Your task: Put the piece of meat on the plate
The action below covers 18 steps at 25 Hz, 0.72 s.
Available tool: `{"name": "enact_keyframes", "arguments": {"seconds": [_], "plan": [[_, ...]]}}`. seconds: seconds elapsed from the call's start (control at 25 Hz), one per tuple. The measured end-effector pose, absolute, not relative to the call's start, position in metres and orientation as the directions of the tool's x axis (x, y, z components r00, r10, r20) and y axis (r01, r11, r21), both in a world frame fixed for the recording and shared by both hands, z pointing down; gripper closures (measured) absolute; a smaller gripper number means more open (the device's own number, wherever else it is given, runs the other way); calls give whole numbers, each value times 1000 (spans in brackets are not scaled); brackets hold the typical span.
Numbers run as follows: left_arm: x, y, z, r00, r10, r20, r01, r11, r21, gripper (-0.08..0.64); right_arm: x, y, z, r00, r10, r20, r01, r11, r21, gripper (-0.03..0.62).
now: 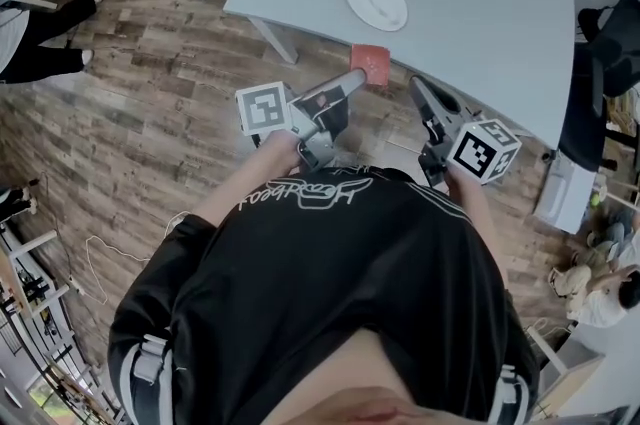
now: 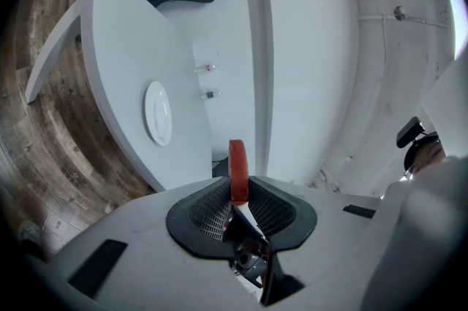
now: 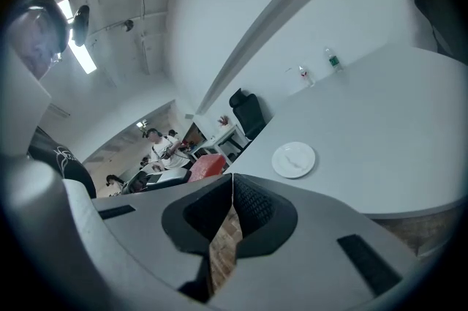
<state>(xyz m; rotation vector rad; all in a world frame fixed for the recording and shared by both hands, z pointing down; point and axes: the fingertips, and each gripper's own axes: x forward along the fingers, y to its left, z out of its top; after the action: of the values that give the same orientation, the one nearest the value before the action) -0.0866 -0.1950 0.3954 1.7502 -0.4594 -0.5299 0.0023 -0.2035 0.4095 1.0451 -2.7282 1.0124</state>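
At twelve o'clock from the left gripper (image 1: 358,76), whose fingers clamp the piece of meat (image 1: 371,64), sits the plate (image 1: 376,0); the right gripper (image 1: 417,85) is pinched together, empty.

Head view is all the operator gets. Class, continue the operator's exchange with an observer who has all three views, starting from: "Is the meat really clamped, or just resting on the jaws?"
Observer: Clamped. In the left gripper view, the left gripper presses its pads on both faces of the piece of meat, which stands edge-on between them.
Operator: Is the right gripper carrying anything?
Observer: No. Its own view shows the right gripper with its jaws together at the tips and nothing between them.
Operator: Is anything on the table besides the plate?
Observer: Yes. Two small bottles stand on the table near its far side, well behind the plate.
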Motion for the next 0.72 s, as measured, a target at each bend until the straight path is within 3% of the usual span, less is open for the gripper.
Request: {"name": "enact_keyframes", "arguments": {"seconds": [0.16, 0.4, 0.72], "plan": [[-80, -198, 396, 825, -558, -90, -70, -259, 963, 482, 3, -206, 406, -767, -584, 267, -619, 563, -547, 581], [-84, -210, 414, 821, -568, 55, -265, -293, 919, 482, 4, -214, 407, -777, -572, 263, -610, 581, -539, 581], [-84, -238, 421, 799, -590, 111, -314, -253, 915, 482, 7, -249, 410, -794, -552, 254, -586, 586, -560, 581]]}}
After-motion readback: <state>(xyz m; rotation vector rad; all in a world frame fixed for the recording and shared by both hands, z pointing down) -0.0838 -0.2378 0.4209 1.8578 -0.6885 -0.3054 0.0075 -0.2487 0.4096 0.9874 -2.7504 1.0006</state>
